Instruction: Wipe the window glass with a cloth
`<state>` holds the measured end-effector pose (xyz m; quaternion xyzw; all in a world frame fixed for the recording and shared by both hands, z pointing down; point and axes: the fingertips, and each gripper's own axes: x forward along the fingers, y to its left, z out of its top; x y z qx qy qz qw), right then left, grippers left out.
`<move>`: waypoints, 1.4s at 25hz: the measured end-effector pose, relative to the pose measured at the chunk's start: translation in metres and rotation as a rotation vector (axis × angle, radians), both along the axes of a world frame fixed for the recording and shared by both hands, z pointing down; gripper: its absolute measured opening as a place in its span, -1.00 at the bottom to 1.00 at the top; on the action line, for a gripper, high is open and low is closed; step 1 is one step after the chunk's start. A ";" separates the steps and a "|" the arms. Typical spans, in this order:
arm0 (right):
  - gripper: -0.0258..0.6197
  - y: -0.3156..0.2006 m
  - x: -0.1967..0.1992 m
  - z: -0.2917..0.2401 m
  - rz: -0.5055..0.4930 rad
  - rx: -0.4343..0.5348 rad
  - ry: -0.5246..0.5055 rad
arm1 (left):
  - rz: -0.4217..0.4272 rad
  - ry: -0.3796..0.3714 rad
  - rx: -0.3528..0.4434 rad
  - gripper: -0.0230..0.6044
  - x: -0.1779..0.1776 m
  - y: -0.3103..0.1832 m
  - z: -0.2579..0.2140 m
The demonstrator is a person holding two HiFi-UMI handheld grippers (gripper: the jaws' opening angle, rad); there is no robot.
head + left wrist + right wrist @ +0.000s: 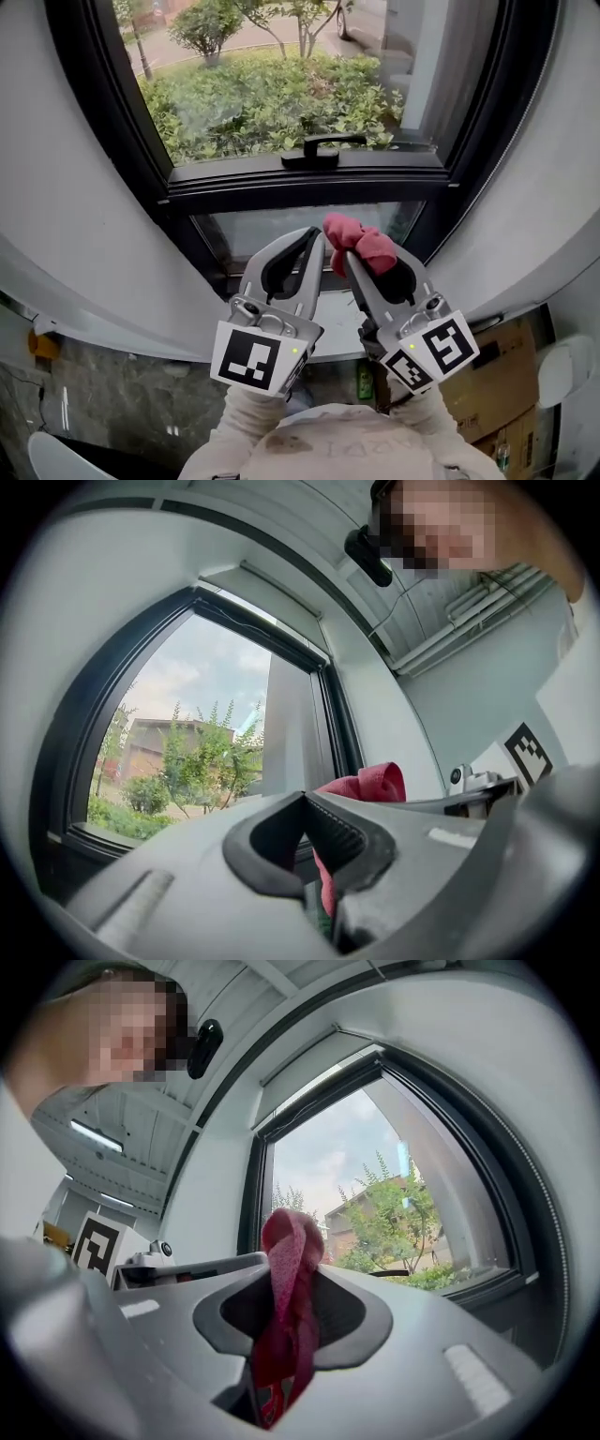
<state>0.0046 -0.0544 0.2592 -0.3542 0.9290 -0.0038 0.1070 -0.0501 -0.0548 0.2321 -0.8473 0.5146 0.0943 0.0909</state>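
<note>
— While the right tongs pinch the red cloth, what about the other pair?
— Shut and empty, the left tongs sit just beside them. Both point up at the window glass, cloth bunched below the black handle.

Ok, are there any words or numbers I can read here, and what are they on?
No text here can be read.
Cubes on the left gripper and the right gripper: black-and-white square patterns, not letters or numbers.
Faint print on the person's pale top: too faint to read.
Cardboard box: no print can be made out.
</note>
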 end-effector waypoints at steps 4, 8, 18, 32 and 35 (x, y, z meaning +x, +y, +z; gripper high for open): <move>-0.52 -0.031 -0.037 -0.009 0.010 0.021 -0.003 | 0.013 -0.025 0.033 -0.93 -0.033 -0.030 -0.009; -0.51 -0.052 -0.061 -0.017 0.044 0.041 0.005 | 0.045 -0.044 0.053 -0.92 -0.054 -0.052 -0.018; -0.51 -0.095 -0.067 -0.023 0.121 0.055 0.039 | 0.096 -0.042 0.074 -0.93 -0.062 -0.101 -0.032; -0.51 -0.222 -0.037 -0.143 0.298 0.244 0.062 | 0.067 -0.046 0.100 -0.93 -0.045 -0.173 -0.060; -0.51 -0.242 -0.047 -0.181 0.330 0.300 0.093 | 0.062 -0.047 0.099 -0.93 -0.049 -0.183 -0.064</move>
